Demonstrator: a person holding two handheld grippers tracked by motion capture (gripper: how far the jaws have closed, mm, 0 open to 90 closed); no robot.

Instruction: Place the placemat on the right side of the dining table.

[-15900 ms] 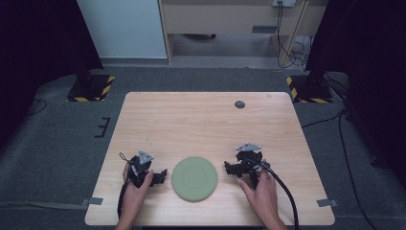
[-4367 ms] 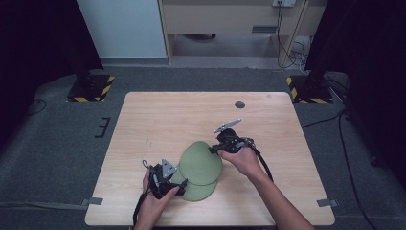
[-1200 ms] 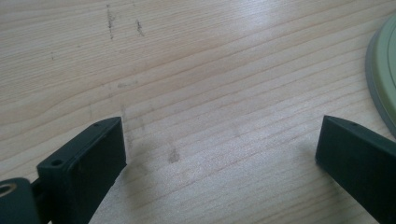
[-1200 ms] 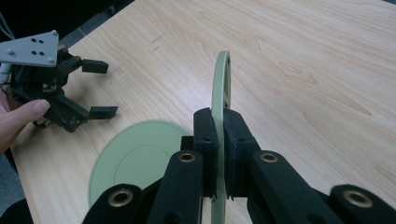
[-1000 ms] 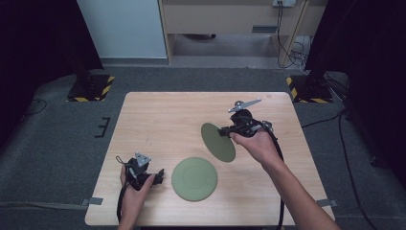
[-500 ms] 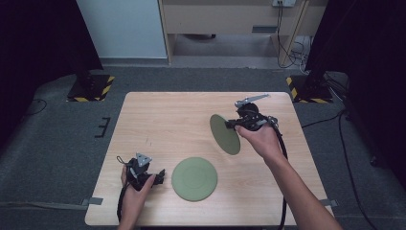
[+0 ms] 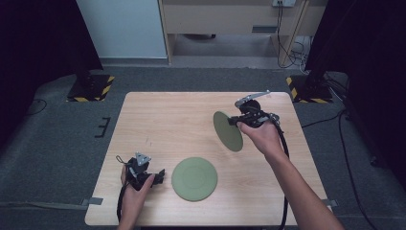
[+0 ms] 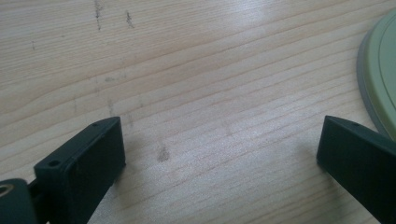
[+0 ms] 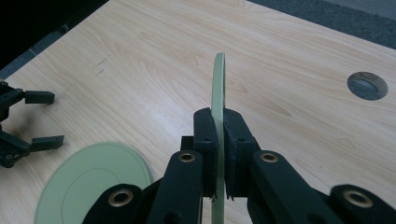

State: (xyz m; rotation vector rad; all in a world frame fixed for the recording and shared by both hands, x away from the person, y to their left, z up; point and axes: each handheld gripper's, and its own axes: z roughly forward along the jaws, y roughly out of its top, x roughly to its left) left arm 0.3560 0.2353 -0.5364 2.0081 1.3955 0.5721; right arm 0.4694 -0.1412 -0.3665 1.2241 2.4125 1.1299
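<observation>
Two flat round green plates: right gripper (image 7: 233, 120) clamps one plate (image 7: 228, 131) on edge; left gripper (image 7: 159, 176) gapes wide beside the other plate (image 7: 194, 178) on the woodgrain surface (image 7: 167, 124).

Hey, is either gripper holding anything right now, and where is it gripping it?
The right gripper is shut on the rim of a green plate, holding it on edge above the table. The left gripper is open and empty beside the other green plate.

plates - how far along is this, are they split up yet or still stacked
Split: one green plate lies flat near the table's front edge, and the second plate is in the air. In hand: the right gripper is shut on that lifted plate's rim, holding it on edge above the table's right half. The left gripper rests open beside the flat plate. Left: setting the lifted plate down, probably.
</observation>
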